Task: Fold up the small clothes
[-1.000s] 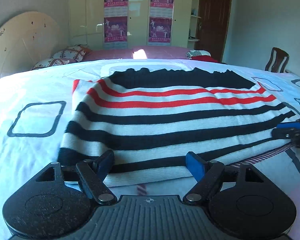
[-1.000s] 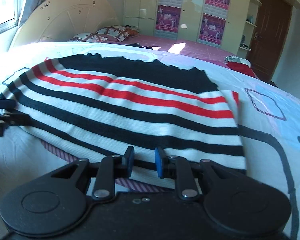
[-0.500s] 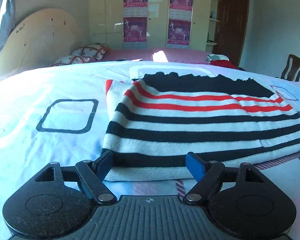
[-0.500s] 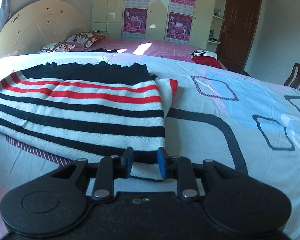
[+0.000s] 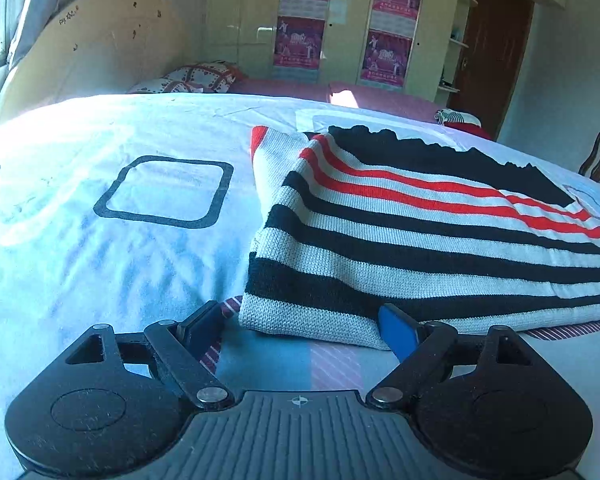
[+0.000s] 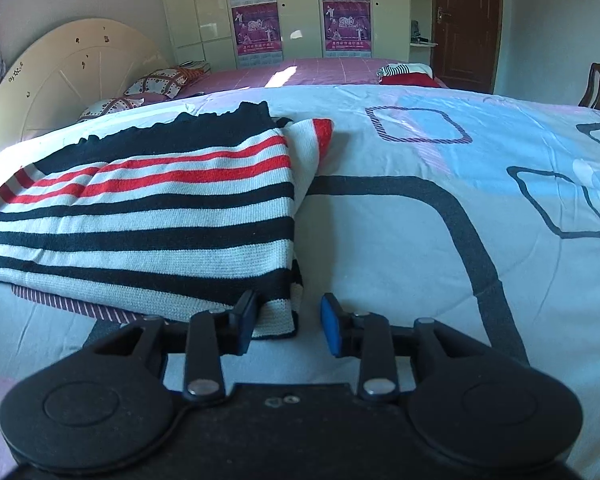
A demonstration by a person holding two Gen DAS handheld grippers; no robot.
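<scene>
My left claw [image 5: 300, 326] is spread wide and has just been opening further; the near left corner of the striped sweater [image 5: 420, 240] lies between its pads, unpinched. My right claw [image 6: 288, 322] has just been opening too, jaws apart, with the sweater's [image 6: 148, 216] near right corner against the left pad [image 6: 246, 320] and the right pad clear of it. The sweater lies folded flat on the bed [image 6: 420, 240].
</scene>
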